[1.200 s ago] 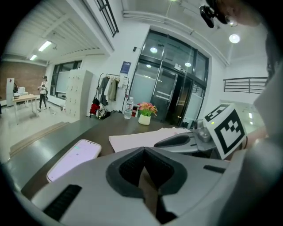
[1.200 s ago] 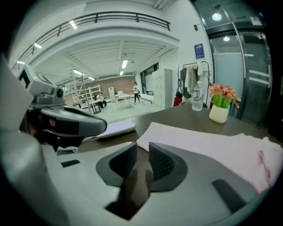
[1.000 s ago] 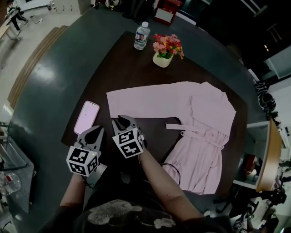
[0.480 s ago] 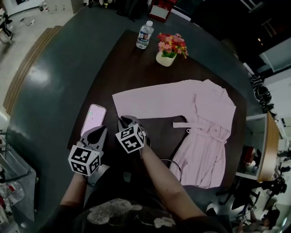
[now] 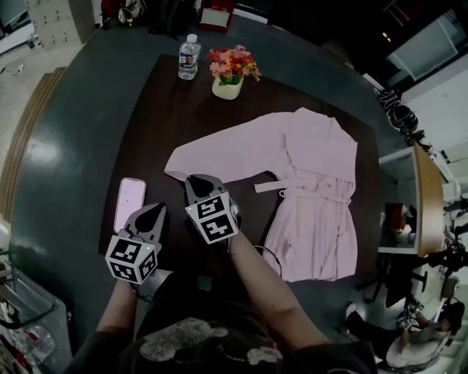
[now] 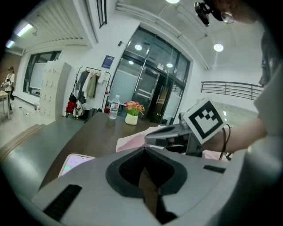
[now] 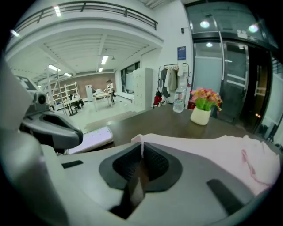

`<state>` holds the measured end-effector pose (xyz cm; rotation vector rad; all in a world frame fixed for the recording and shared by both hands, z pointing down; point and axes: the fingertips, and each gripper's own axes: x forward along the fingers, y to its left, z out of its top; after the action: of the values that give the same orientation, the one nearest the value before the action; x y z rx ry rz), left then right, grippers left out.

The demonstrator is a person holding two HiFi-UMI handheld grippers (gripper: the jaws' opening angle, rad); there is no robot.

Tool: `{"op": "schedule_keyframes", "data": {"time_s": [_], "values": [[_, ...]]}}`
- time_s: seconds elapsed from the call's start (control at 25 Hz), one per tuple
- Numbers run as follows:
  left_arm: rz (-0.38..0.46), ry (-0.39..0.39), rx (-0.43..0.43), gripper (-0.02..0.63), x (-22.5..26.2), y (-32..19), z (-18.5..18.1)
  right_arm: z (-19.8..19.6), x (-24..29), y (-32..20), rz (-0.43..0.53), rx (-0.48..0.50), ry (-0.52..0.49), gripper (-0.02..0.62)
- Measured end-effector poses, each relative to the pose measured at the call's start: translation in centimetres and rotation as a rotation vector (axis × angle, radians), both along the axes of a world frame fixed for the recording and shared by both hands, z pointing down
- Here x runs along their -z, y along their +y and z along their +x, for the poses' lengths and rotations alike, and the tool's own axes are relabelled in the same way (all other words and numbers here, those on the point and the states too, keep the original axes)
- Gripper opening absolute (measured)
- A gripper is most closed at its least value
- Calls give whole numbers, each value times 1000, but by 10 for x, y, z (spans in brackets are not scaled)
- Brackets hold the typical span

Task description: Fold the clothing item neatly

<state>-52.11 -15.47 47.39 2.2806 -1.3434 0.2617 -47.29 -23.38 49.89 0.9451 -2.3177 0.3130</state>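
Pink robe (image 5: 314, 197) lying flat on the dark, matt desk (image 5: 157, 109), one long sleeve (image 5: 219, 157) stretched toward the grippers. Since a second ago the right gripper (image 5: 193, 180) has reached the cuff. Its fingers have just been closing and now pinch a sliver of the soft cloth edge. Left gripper (image 5: 159, 210): fingers pressed together, empty, beside a slim rectangular phone (image 5: 129, 203). A narrow belt (image 5: 300, 184) crosses the robe's waist.

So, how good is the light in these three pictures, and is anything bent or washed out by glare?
Head view: dim, dark corners, a glare patch on the floor, yet the pink robe reads clearly. Left gripper view: ceiling lights flare, black round border. Right gripper view: bright hall, railing curved by the wide lens.
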Motion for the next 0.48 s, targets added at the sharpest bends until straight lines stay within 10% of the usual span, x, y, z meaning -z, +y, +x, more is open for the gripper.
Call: {"op": "schedule_keyframes", "data": {"time_s": [0.48], "values": [[33,-58,-34,9,15,-23,115,237,59,-79,88,-352,-155,9]]}}
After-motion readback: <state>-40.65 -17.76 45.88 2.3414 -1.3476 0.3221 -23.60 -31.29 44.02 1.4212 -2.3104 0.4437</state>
